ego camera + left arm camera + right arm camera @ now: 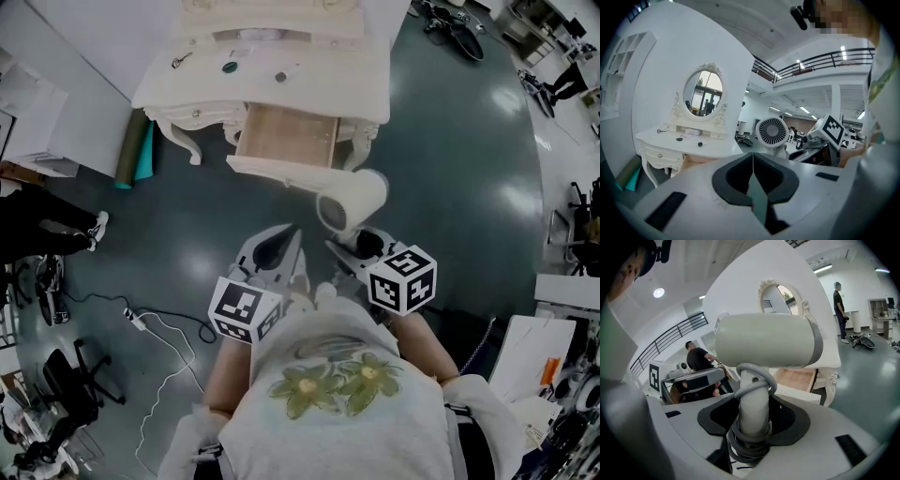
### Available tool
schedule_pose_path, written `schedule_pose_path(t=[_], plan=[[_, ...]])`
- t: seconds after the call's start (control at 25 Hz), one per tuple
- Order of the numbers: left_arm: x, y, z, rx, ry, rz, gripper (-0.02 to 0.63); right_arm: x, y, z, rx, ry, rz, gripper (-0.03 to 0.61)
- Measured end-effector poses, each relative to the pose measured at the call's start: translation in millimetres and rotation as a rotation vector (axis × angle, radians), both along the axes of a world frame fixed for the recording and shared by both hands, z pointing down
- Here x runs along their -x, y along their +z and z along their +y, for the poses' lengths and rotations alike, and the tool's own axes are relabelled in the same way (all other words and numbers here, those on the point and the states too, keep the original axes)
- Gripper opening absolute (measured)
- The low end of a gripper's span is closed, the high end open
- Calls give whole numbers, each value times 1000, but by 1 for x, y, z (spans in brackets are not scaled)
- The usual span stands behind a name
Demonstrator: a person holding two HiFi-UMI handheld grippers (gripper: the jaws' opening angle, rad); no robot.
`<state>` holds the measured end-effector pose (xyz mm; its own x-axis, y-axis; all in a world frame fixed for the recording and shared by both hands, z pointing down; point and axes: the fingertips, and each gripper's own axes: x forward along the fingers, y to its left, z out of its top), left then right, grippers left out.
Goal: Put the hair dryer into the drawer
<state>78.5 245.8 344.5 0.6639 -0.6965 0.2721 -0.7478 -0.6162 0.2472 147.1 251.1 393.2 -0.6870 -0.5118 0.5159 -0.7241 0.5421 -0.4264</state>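
A white hair dryer point(352, 200) point(768, 341) with its grey cord wound round the handle is held up in the air, my right gripper point(352, 251) point(753, 420) shut on its handle. The left gripper view shows its round grille, the hair dryer point(772, 132), from behind. The wooden drawer point(286, 138) point(797, 379) of the white dressing table point(337, 80) stands pulled open just beyond the dryer. My left gripper point(281, 248) point(753, 176) is shut with nothing in it, beside the right one.
Small items point(230, 67) lie on the table top point(689, 143) below an oval mirror point(703, 93). A teal and green roll point(136, 150) leans at the table's left. A white cable point(164, 337) runs over the dark floor. A person point(840, 310) stands far off.
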Motion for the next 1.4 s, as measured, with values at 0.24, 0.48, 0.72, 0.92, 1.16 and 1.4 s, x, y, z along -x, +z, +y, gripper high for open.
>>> schedule_pose_path(t=[0.24, 0.48, 0.72, 0.92, 1.16, 1.4], plan=[[29, 5, -47, 4, -10, 9, 12, 23, 8, -44, 13, -2, 20, 204], [56, 6, -86, 0, 3, 22, 12, 44, 9, -84, 9, 21, 37, 204], [76, 12, -107, 14, 14, 33, 12, 59, 8, -106, 5, 28, 54, 204], [83, 16, -115, 25, 14, 45, 12, 63, 9, -120, 5, 27, 73, 204], [94, 19, -131, 31, -1, 53, 12, 70, 12, -138, 4, 5, 94, 204], [98, 19, -152, 29, -10, 59, 12, 76, 14, -158, 0, -20, 112, 204]])
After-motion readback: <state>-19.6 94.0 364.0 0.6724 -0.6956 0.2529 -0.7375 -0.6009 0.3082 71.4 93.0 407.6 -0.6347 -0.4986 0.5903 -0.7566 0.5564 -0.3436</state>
